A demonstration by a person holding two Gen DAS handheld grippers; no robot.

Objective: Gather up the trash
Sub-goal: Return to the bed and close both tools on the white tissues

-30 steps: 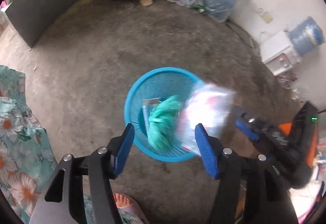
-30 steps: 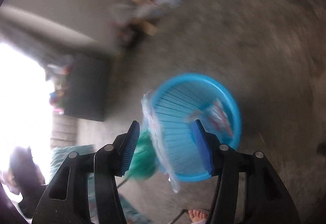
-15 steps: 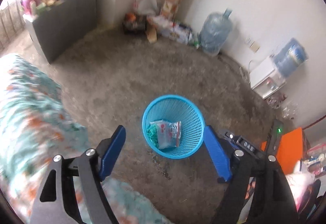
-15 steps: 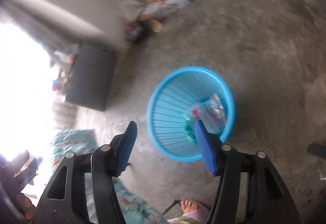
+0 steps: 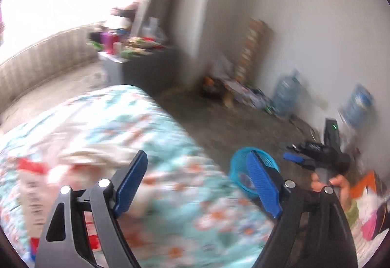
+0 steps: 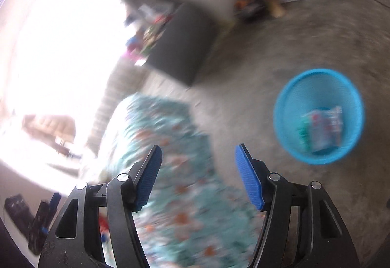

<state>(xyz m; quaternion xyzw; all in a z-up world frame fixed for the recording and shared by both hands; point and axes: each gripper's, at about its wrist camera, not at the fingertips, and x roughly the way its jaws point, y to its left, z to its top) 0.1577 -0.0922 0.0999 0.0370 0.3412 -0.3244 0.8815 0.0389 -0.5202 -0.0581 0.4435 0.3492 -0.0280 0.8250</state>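
Blue basket [image 6: 292, 107] is looking like matt mesh plastic, crinkly glossy plastic wrappers [image 6: 324, 126] sitting inside. Floor [image 6: 256, 53] is showing rough bare concrete. Floral bedsheet [image 5: 170, 146] is reading as soft printed cloth. Gripper pads [image 6: 150, 177] are looking ribbed blue.

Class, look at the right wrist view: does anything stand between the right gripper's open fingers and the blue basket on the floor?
Nothing visible does. Bare concrete floor separates the right gripper from the blue basket, which already holds wrappers.

Blurred floral cloth [image 5: 170, 146] beside blue basket [image 5: 237, 165]
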